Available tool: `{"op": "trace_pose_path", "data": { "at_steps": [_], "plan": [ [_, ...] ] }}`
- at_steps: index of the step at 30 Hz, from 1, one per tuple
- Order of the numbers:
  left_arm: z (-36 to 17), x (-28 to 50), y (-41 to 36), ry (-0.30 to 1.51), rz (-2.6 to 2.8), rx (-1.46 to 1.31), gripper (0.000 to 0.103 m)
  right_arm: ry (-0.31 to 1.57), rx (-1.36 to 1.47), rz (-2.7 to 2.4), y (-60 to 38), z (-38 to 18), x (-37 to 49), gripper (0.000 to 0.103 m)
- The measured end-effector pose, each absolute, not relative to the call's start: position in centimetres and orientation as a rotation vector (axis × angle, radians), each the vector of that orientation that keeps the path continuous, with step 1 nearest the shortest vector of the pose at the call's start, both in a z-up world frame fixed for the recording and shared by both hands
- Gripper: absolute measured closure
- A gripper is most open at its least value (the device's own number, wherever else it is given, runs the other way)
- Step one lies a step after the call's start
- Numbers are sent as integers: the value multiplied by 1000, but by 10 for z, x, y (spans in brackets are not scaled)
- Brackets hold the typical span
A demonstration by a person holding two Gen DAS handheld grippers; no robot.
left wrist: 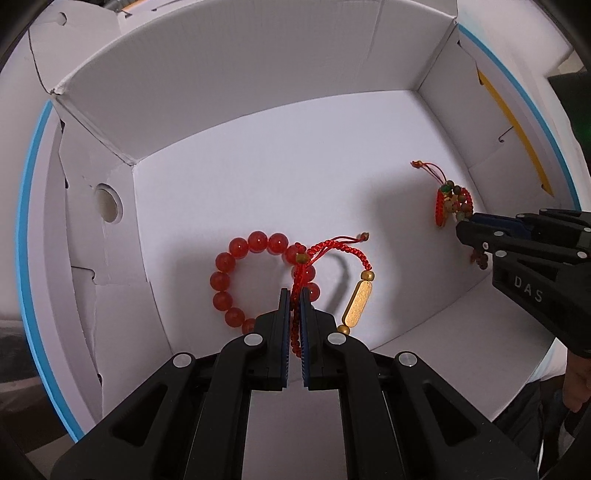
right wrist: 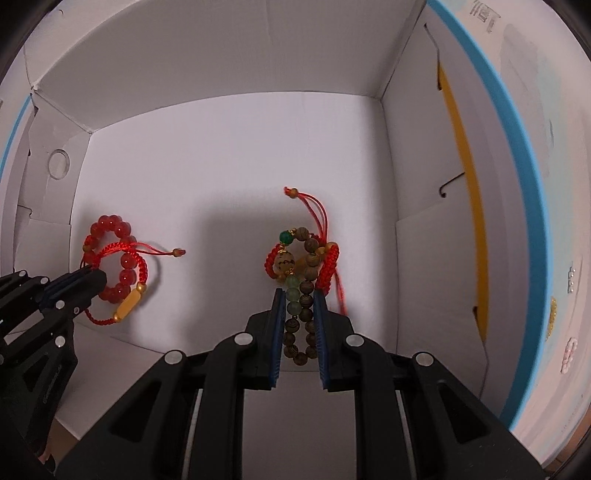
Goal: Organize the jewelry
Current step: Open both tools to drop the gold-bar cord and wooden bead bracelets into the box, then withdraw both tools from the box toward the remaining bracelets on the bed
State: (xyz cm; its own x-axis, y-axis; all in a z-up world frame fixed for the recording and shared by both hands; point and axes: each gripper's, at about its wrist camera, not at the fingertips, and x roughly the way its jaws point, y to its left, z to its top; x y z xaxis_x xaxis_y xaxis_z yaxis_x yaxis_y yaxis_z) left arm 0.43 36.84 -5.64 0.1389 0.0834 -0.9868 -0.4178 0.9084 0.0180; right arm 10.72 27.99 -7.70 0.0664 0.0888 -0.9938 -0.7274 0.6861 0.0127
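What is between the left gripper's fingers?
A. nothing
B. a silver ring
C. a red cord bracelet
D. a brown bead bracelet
C: the left gripper is shut on the thin red cord bracelet, which carries a gold bar.

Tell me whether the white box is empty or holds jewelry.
Not empty. Inside the white box, a red bead bracelet hangs over its floor, with more bracelets beside it.

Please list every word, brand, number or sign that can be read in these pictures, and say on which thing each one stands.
"DAS": raised letters on the black body of the right gripper, left wrist view; it may continue out of sight.
Cursive engraving on the left gripper body, right wrist view: too small to read.
Grey print on the outer side of the white box, top right: blurred, unreadable.
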Motion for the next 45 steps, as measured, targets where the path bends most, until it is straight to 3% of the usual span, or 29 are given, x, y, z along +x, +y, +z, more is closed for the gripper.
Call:
{"op": "trace_pose_path", "data": {
  "at_steps": [10, 21, 27, 33, 36, 45],
  "plan": [
    [-58, 12, 368, 1395, 379, -289, 98, 1385, -583, 675, 282, -79, 102, 86],
    [-50, 1, 358, 1370, 407, -267, 93, 1356, -548, 689, 275, -69, 98, 67],
    [-38, -7, 351, 1322, 435, -253, 59, 1310, -516, 728, 271, -51, 91, 52],
    [-20, -18, 340, 1266, 456, -231, 32, 1246, -484, 761, 264, -24, 83, 40],
    [-9, -20, 328, 1244, 456, -224, 28, 1208, -471, 774, 259, -8, 79, 31],
    [44, -9, 311, 1169, 431, -191, 12, 1109, -415, 779, 228, 49, 80, 20]
  ]
}}
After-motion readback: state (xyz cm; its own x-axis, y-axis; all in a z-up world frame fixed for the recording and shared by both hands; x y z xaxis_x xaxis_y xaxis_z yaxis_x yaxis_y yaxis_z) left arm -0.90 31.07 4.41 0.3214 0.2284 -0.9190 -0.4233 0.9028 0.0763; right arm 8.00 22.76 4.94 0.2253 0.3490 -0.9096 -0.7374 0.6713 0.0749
